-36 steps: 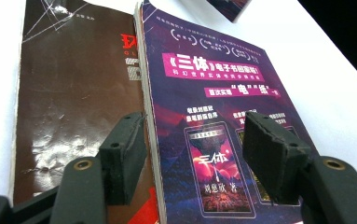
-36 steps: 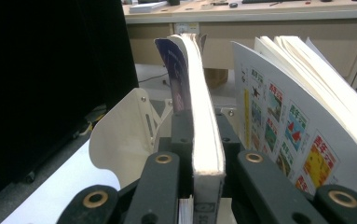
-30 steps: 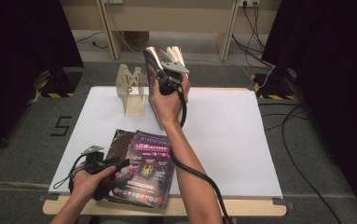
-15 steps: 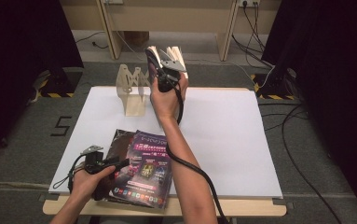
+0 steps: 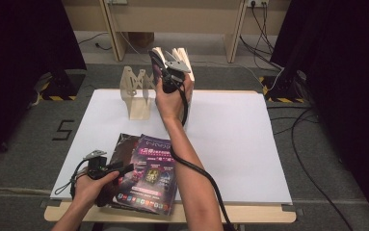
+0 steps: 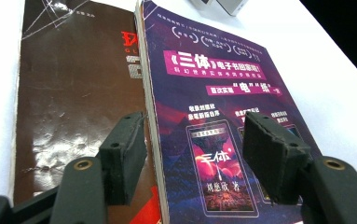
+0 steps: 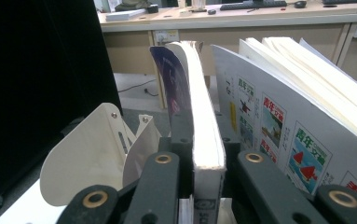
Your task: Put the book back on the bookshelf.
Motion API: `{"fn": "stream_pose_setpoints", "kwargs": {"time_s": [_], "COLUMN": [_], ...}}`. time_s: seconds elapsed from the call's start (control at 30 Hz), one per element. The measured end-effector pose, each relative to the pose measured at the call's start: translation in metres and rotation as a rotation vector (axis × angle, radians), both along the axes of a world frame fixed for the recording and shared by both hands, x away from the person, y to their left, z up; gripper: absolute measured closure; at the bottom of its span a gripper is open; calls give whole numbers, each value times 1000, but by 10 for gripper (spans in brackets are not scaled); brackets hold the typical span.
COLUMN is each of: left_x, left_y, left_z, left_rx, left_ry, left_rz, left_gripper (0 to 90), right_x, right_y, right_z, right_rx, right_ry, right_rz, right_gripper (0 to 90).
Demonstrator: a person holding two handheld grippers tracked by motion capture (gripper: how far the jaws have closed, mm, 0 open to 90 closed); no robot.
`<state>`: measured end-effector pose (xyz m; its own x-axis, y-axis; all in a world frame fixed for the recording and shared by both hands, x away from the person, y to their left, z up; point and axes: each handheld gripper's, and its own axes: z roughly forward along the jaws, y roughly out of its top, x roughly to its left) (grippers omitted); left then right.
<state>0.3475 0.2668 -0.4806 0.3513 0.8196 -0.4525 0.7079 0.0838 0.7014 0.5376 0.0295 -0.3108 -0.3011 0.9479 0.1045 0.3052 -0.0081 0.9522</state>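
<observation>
High view: right gripper [image 5: 168, 67] up in the upper centre of the frame, at the far edge of the white table [image 5: 249, 139], jaws clamped on an upright magazine with a dark purple cover [image 5: 156, 65]. Right gripper view: that same magazine [image 7: 199, 116] stands on edge between the two black jaws, which press on it from both sides; white page block faces the camera, purple cover on its left side. Just right of it in that view, a leaning stack of white magazines [image 7: 297, 112] with red-and-blue printed panels, tilted away to the right; in the high view these show as pale pages [image 5: 179, 55] beside the gripper. Beige wooden rack [image 5: 136, 91] stands on the table left of the right hand, upper left of centre; its rounded dividers [image 7: 94, 158] fill the lower left of the right gripper view. Left gripper [image 5: 117, 169] at lower left of the high view, resting at the left edge of two flat magazines. Left gripper view: jaws apart, nothing pinched; a purple magazine [image 6: 223, 93] lies on top of a brown glossy one [image 6: 73, 88], and the purple one's spine edge runs between the two jaws. Cables trail from both grippers.
</observation>
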Motion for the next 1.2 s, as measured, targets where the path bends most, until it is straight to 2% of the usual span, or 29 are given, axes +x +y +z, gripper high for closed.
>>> {"fn": "stream_pose_setpoints", "kwargs": {"time_s": [0.27,0.47,0.83,1.0,1.2], "left_x": [0,0,-1,-1,-1], "left_y": [0,-1,-3,-3,-2], "left_z": [0,-2,-2,-2,-1], "left_rx": [1,4,2,-1,0], "left_ry": [0,6,9,6,4], "left_rz": [-2,-6,-11,-9,-8], "left_gripper": [388,388,388,388,387], "right_x": [1,-2,-12,-20,-32], "right_y": [0,-2,-6,-8,-19], "right_z": [-7,-11,-8,-3,-4], "right_rx": [-19,-36,-84,-80,-46], "right_ry": [-10,0,12,10,24], "right_rz": [-22,-31,-41,-33,-22], "right_gripper": [822,771,660,646,628]}}
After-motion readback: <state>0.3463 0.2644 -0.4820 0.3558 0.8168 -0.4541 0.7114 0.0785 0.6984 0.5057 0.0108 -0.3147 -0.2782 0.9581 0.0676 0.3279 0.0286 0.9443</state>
